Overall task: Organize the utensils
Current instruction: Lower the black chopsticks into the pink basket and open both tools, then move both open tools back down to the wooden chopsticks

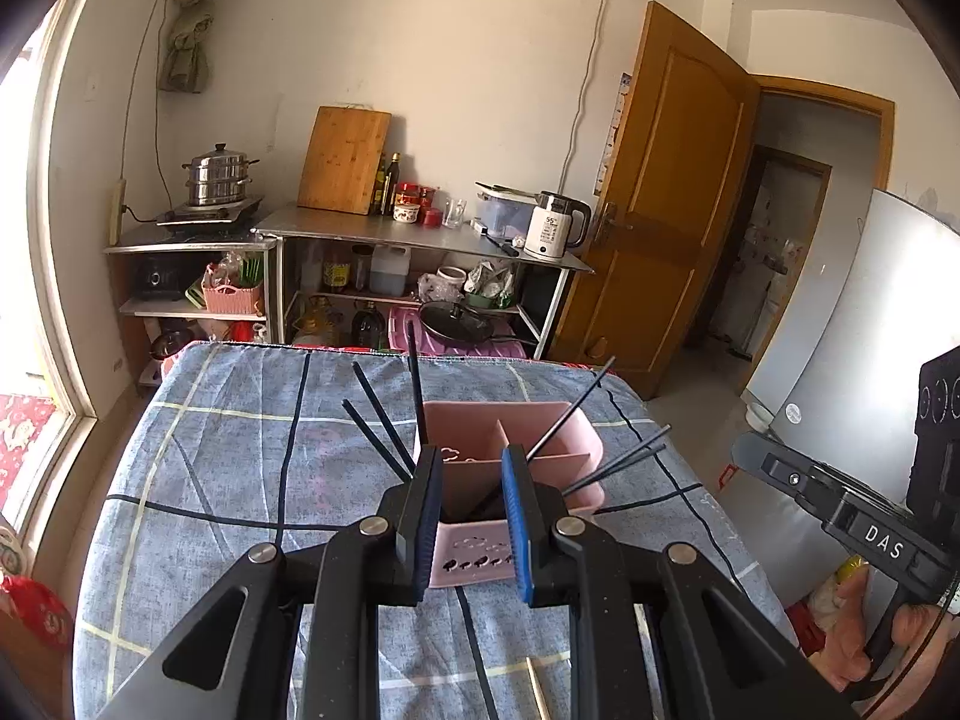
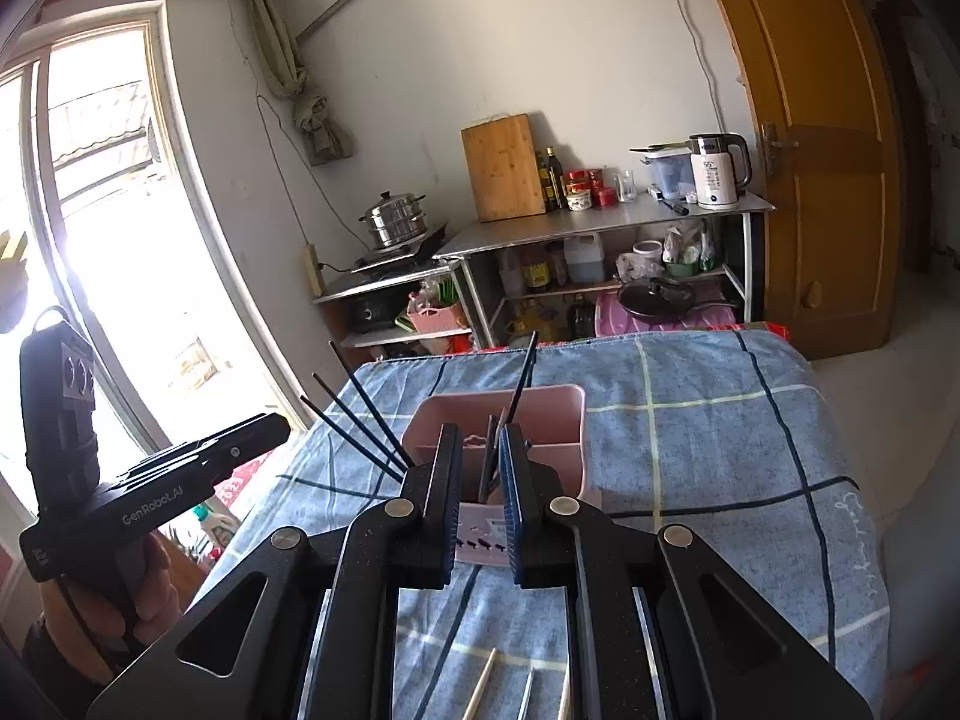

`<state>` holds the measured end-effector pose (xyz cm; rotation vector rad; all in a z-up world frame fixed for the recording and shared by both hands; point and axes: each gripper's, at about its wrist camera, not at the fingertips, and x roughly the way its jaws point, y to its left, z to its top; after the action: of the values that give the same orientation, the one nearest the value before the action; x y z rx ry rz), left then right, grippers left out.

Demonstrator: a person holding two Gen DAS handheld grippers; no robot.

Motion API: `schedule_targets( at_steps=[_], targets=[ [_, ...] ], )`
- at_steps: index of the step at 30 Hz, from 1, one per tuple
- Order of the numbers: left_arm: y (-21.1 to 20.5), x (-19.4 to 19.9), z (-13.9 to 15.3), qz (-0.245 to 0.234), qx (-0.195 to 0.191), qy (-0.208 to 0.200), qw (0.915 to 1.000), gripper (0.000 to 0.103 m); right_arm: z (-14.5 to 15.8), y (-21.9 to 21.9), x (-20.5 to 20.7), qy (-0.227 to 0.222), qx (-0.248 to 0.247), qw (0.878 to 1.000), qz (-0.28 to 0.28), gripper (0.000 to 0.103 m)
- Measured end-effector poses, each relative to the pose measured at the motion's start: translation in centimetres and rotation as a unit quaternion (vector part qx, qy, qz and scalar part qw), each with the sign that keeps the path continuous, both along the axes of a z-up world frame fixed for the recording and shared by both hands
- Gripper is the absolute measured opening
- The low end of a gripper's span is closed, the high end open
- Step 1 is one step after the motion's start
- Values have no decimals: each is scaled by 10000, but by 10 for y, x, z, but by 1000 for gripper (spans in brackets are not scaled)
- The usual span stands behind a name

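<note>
Pink utensil holder (image 1: 510,468) upright on the surface (image 1: 240,450), which wears a blue checked cloth; stands near the middle, a little toward the far edge, divided inside into compartments. Black chopsticks (image 1: 384,426) leaning out of the holder, several fanned toward the left edge, others angled toward the right, one nearly upright at the back wall. Left gripper (image 1: 472,462) aimed down at the holder's near side, jaws slightly apart, nothing pressed between the pads. Right gripper (image 2: 480,444) likewise over the near side of the holder (image 2: 540,420), jaws a narrow gap apart, with chopsticks (image 2: 360,420) seen through the gap but none clamped. Pale wooden and metal utensils (image 2: 483,684) lying on the cloth at the near edge, below the right gripper; exact kind hard to tell. Hand (image 2: 144,594) holding the left gripper's handle visible at the left of the right wrist view. Behind the surface, a metal shelf rack (image 1: 420,234) carrying a kettle (image 1: 555,231) and a cutting board (image 1: 343,159).
</note>
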<state>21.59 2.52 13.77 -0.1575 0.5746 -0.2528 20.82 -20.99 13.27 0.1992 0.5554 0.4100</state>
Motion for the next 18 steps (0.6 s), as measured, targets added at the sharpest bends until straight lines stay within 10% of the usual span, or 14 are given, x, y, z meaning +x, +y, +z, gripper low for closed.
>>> schedule_targets(
  at_steps=[18],
  targets=[
    [-36,-113,-54,-311,127,-42,9994,27,-47,-17,-97,78,-253,9996,18,13]
  ],
)
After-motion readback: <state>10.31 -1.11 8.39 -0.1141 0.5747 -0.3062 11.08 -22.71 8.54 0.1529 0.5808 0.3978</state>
